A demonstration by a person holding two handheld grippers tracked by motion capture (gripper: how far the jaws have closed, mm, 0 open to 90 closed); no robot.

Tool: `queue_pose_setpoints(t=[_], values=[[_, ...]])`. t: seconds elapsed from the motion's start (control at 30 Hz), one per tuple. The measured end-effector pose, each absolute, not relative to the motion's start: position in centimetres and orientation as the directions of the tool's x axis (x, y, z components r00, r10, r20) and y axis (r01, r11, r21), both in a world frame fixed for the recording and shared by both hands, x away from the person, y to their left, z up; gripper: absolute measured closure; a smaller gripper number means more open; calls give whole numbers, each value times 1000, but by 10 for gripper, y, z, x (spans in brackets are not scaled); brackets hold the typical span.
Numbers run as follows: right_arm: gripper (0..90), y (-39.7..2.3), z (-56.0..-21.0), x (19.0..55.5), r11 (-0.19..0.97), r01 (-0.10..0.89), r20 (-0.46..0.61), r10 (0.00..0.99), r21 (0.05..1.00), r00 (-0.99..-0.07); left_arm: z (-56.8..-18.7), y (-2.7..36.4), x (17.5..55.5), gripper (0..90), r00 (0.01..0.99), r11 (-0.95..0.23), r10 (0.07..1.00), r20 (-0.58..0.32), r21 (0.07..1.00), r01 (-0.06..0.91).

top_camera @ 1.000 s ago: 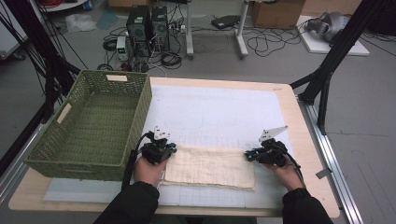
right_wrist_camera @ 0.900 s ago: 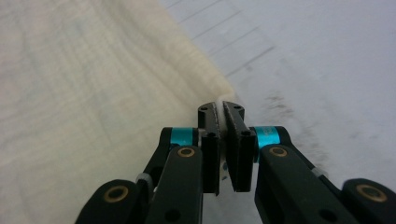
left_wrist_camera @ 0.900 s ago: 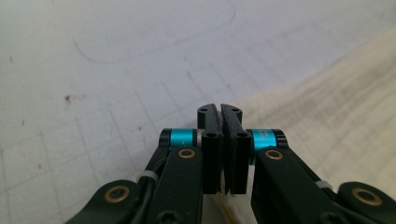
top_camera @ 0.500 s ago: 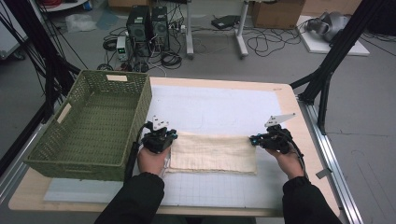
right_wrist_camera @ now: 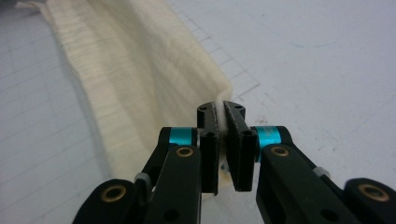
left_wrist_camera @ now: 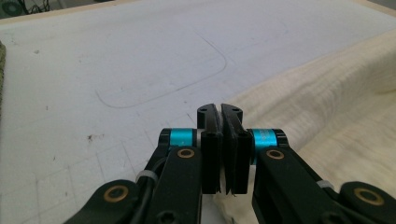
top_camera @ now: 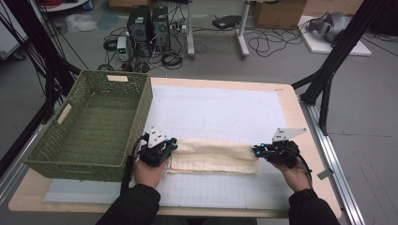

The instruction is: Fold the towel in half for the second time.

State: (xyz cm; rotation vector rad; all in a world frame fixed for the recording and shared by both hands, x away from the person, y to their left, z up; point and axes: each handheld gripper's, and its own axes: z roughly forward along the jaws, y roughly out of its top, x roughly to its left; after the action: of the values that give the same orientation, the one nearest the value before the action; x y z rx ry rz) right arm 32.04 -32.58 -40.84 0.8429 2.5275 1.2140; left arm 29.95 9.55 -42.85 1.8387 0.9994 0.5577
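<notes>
1. Left gripper (top_camera: 170, 145) has its jaws clamped on the left end of the cream cloth (top_camera: 213, 157); the left gripper view shows the pads pressed together over a thin edge of it.
2. Right gripper (top_camera: 257, 151) is likewise pinched shut on the cloth's right end, fabric visible between its pads in the right gripper view.
3. Stretched between the two, the cloth lies folded into a long band on the white gridded mat (top_camera: 220, 112), near the table's front edge.
4. It looks light, soft and limp, likely to sag mid-span; corner or edge holds suit it best.
5. Beside it, at the left, stands the green woven basket (top_camera: 84, 157); no readable writing anywhere.
</notes>
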Motion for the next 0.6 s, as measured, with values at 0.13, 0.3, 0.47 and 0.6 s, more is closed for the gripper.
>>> queue_pose_setpoints(t=[0.13, 0.3, 0.47, 0.6], values=[[835, -329, -410, 309, 493, 391, 57, 564, 777, -824, -430, 97, 289, 857, 579, -241, 814, -38, 886, 396], [824, -327, -418, 300, 525, 392, 62, 538, 755, -841, -432, 99, 277, 854, 596, -263, 803, -34, 876, 404], [804, -327, -427, 294, 547, 415, 91, 522, 727, -848, -442, 101, 267, 835, 611, -278, 789, -65, 849, 449], [683, -328, -427, 293, 536, 420, 112, 513, 733, -851, -446, 101, 262, 800, 624, -301, 779, -62, 836, 458]])
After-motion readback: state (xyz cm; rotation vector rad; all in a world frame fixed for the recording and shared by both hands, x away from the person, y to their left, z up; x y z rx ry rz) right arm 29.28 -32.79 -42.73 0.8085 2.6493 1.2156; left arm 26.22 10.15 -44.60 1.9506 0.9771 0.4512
